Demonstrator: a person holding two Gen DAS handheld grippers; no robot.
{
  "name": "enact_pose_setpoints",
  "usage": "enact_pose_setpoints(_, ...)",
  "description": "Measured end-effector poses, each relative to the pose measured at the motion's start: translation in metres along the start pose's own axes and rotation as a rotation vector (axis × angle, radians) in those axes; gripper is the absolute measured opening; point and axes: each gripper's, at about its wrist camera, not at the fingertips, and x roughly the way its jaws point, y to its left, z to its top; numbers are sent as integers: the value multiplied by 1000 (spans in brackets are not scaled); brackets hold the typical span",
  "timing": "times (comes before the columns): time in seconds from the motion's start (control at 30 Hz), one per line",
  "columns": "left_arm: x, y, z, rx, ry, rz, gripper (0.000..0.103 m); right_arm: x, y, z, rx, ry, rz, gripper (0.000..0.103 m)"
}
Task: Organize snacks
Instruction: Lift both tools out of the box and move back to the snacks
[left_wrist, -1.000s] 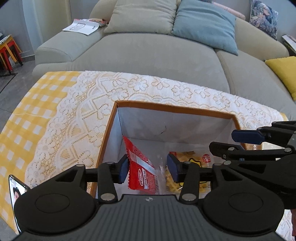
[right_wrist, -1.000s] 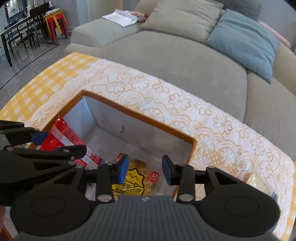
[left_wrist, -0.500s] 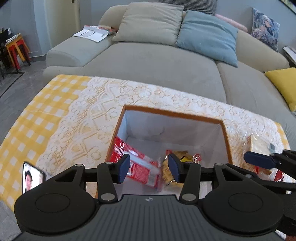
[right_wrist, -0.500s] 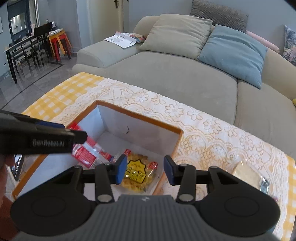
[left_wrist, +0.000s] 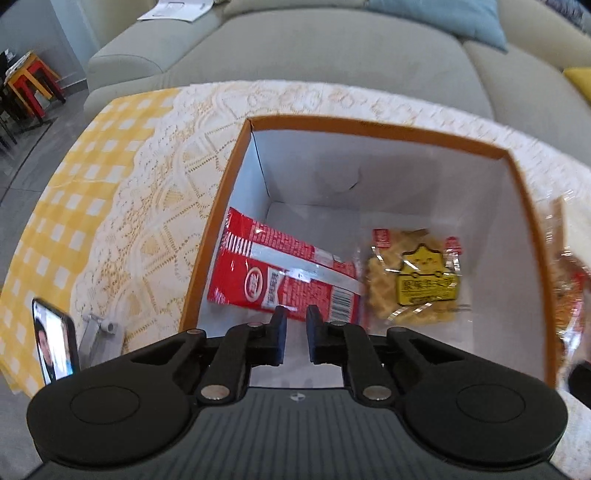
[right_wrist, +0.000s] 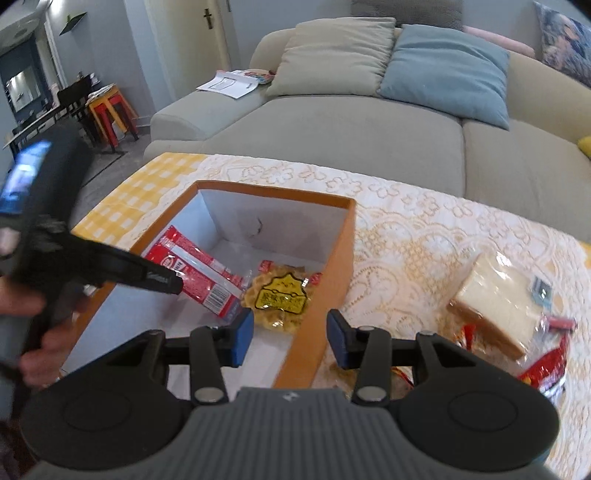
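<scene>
1. My left gripper (left_wrist: 295, 321) hangs over the orange-rimmed box (left_wrist: 369, 127), aimed steeply down so a packet falls straight in.
2. Its jaws have just been closing and now stand nearly together with nothing between them; a moment ago they were spread wide.
3. The red packet (left_wrist: 280, 277) lies flat on the box floor beside the yellow snack bag (left_wrist: 417, 273); earlier it stood tilted against the wall.
4. My right gripper (right_wrist: 290, 339), jaws part-spread and empty, straddles the box's near wall and has swung towards the wrapped bread (right_wrist: 495, 302) and red wrappers (right_wrist: 546, 365) still on the lace-covered surface (right_wrist: 424, 236). I judge those come next.
</scene>
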Motion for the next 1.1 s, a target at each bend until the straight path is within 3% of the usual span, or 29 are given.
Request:
enact_pose_setpoints(0.4, 63, -19, 19, 52, 123, 57, 15, 6, -26, -9, 78, 11, -18, 43)
enact_pose_setpoints(0.53, 60, -22, 17, 61, 102, 52, 15, 13, -31, -11, 81, 30, -20, 43)
enact_pose_setpoints(0.7, 27, -24, 2, 49, 47, -7, 20, 16, -34, -14, 86, 34, -18, 43)
enact_pose_setpoints(1.03, -76, -58, -32, 122, -158, -93, 52, 0, -47, -26, 83, 42, -52, 44)
enact_pose_setpoints(1.1, -94, -72, -41, 159, -196, -99, 56, -6, -51, -29, 88, 43, -63, 54)
